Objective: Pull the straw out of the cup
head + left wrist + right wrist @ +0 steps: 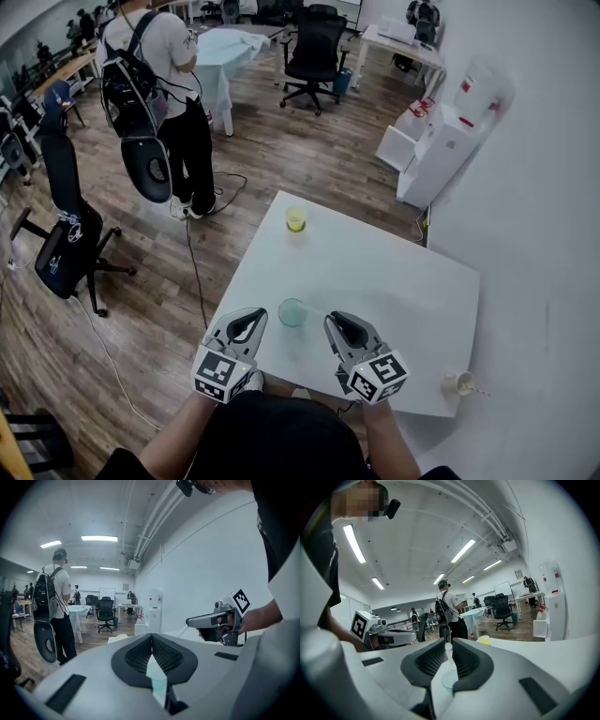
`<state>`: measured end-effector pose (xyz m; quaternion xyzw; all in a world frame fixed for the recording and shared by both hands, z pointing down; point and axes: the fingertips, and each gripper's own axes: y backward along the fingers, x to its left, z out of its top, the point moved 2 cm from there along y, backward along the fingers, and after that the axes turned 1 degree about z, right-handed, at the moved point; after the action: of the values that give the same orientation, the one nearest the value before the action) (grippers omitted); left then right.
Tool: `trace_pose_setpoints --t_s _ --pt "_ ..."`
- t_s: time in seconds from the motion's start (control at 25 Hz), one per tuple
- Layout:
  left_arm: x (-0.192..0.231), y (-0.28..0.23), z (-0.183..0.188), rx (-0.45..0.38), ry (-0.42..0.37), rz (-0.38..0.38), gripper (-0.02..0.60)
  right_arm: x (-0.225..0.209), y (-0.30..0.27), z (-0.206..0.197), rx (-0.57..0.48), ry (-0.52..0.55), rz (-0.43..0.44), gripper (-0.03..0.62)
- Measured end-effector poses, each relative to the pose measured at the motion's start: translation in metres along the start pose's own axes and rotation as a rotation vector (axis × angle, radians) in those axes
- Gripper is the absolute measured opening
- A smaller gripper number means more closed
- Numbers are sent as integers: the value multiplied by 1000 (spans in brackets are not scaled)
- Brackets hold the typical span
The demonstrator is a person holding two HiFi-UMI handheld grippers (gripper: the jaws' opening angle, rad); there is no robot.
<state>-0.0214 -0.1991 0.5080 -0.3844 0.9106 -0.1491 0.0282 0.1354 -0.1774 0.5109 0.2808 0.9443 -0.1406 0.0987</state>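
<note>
The left gripper [251,321] hangs over the near edge of the white square table [394,272]. In the left gripper view its jaw tips are pressed together with nothing between them. Just to its right, between the two tools, a pale teal translucent plastic cup [292,312] stands upright and holds no straw. The right gripper [334,322] is just beside that cup on the other side. In the right gripper view its jaws are a narrow slit apart and grip nothing; only the table and the teal cup's rim show through the slit.

Farther right, near the table's near right corner and well apart from both grippers, sits a small cream-white cup [457,382] with the thin white straw [480,390] in it. A yellow translucent cup [295,219] stands alone by the far edge.

That makes three cups, one straw and two grippers.

The straw leans out of its cup toward the right. In the head view its long axis runs roughly left to right, its free end reaching the table's right edge.
</note>
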Motion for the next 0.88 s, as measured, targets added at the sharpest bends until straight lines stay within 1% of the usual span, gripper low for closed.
trace_pose_setpoints --t_s 0.48,0.72,0.88 --pt "2 17 37 -68 -15 37 14 5 34 49 -130 23 26 61" --pt "6 30 41 -97 -1 45 14 14 44 61 -178 13 27 60" --pt "7 32 48 -115 -1 49 14 11 47 66 -193 10 22 60"
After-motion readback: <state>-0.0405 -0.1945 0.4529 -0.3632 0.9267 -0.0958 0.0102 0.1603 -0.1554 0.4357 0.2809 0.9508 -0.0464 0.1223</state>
